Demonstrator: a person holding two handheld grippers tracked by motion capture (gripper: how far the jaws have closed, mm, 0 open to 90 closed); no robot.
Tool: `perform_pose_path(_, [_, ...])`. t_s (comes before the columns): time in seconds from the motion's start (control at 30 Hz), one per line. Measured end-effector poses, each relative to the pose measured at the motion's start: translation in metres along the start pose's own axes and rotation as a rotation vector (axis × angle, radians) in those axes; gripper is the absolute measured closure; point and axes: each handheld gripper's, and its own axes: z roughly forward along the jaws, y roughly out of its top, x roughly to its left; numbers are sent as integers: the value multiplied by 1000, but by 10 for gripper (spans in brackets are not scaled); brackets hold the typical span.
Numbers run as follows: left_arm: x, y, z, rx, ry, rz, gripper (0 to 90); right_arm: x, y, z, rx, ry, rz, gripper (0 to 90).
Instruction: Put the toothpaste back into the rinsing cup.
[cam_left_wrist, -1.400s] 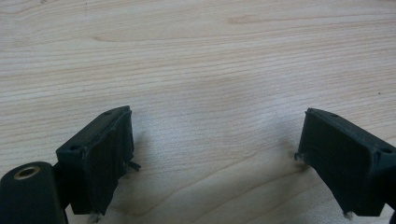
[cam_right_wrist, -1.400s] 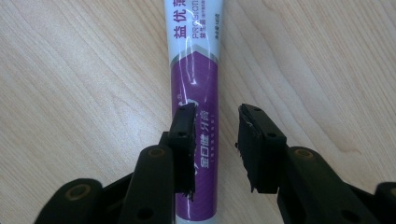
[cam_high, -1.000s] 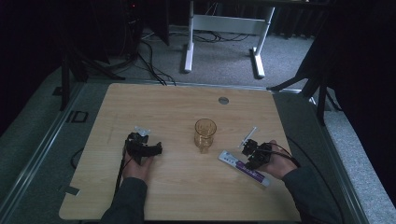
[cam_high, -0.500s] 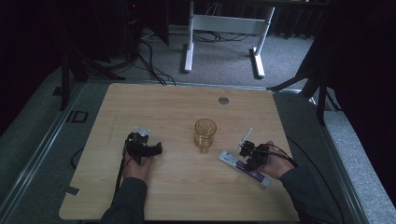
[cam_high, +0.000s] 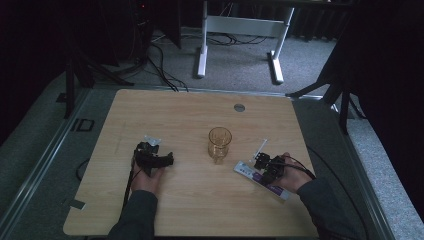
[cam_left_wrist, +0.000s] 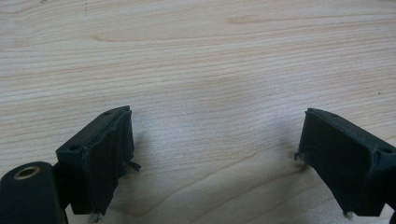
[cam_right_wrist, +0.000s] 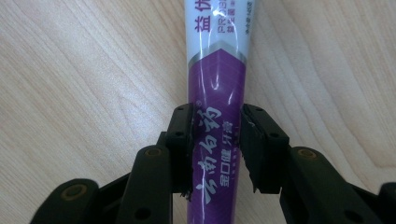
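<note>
A purple and white toothpaste tube (cam_high: 246, 170) lies flat on the wooden table (cam_high: 175, 115) at the right, angled toward the near right corner. My right gripper (cam_high: 262, 162) sits low over it. In the right gripper view the tube (cam_right_wrist: 217, 79) runs between the jaws of the right gripper (cam_right_wrist: 216, 149), and both pads press on its purple part. My left gripper (cam_high: 151, 146) rests on the table at the left. In its own view the left gripper (cam_left_wrist: 212, 158) stands open over bare wood.
An amber drinking glass (cam_high: 219, 142) stands upright mid-table, between the two hands and a little farther back. A small round grommet (cam_high: 239, 107) sits near the far edge. White desk legs (cam_high: 202, 45) and cables lie on the floor beyond.
My right hand has edged slightly to the left on the tube. The left hand and the glass have stayed put.
</note>
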Motion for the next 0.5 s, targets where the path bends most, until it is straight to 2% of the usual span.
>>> perform_pose_path(0.5, [0,0,0,0,-1,1,105,-2,5,7,22,10,9,595])
